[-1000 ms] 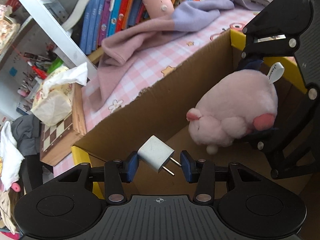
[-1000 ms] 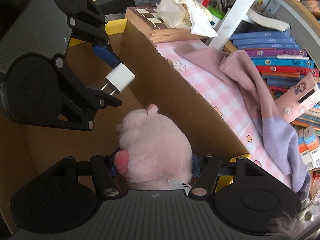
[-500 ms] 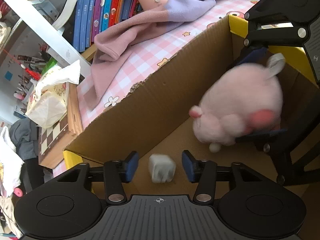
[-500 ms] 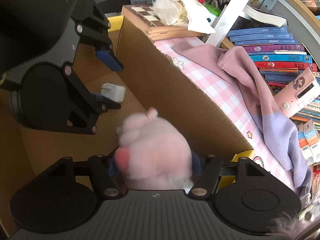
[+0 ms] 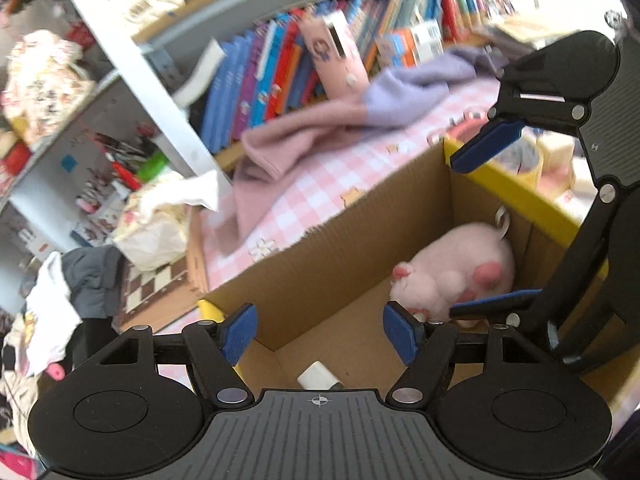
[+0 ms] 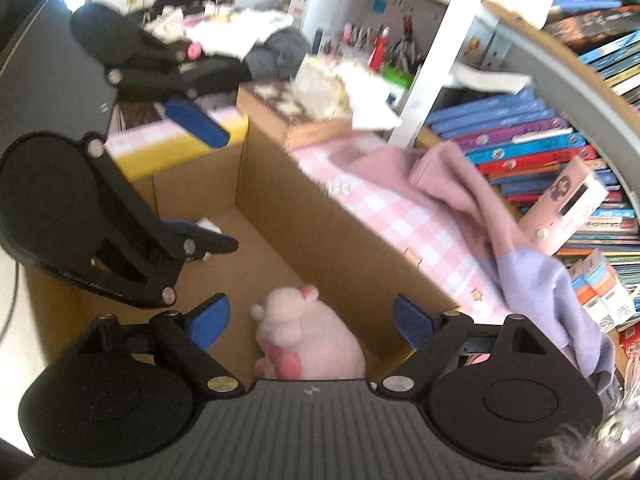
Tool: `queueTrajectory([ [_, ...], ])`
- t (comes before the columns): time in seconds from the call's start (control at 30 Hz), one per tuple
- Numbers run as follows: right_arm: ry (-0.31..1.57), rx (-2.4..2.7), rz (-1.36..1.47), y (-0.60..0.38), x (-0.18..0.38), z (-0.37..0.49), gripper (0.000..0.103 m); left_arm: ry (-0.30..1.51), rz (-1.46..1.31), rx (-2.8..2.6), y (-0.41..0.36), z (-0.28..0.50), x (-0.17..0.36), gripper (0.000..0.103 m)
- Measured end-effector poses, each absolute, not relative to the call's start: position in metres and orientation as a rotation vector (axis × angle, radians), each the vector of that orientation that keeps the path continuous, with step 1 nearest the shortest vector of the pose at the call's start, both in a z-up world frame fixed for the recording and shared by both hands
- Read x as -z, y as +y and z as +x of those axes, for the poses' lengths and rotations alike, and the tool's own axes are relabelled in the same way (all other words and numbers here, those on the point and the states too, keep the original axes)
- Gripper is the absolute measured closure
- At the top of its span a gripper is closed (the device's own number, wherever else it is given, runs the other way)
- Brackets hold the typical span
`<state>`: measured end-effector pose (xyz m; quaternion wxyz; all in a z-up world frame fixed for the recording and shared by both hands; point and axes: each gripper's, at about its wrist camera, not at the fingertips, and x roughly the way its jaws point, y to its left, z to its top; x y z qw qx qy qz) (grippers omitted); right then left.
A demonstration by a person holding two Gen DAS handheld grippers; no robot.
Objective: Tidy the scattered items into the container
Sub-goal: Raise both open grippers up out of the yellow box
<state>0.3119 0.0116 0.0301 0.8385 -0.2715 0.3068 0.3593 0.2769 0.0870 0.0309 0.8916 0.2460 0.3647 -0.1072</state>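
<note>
1. Here, the left gripper (image 5: pixel 319 331) hangs above the near end of the cardboard box (image 5: pixel 320 264), its blue-padded fingers (image 5: pixel 239 328) spread wide with nothing between them.
2. The white charger (image 5: pixel 318 376) lies on the box floor just below the left gripper, partly hidden by the gripper body.
3. The right gripper (image 6: pixel 310 320) is likewise released, fingers (image 6: pixel 412 326) well apart, poised over the other end of the box.
4. The pink plush toy (image 6: pixel 308 340) rests on the box floor in the corner under the right gripper, touching neither finger; its white tag loop (image 5: pixel 502 220) leans against the box wall.
5. Beside the box, a pink-and-lilac cloth (image 5: pixel 344 124) sprawls over a pink checked cover (image 6: pixel 400 220).
6. Behind it, a shelf holds a row of books (image 5: pixel 280 80).
7. A chessboard box (image 5: pixel 160 288) sits near the box's yellow-edged corner.
</note>
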Motion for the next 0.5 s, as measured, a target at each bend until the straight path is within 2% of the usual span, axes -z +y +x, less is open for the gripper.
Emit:
queueTrajectory([
  [0.33, 0.514, -0.726, -0.498, -0.012, -0.072, 0.262, 0.014, 0.624, 0.400, 0.149, 0.090, 0.220, -0.075, 0.028],
  [0.5, 0.454, -0.689, -0.453, -0.027, -0.082, 0.230, 0.014, 0.582, 0.317, 0.105, 0.091, 0.186, -0.084, 0.021],
])
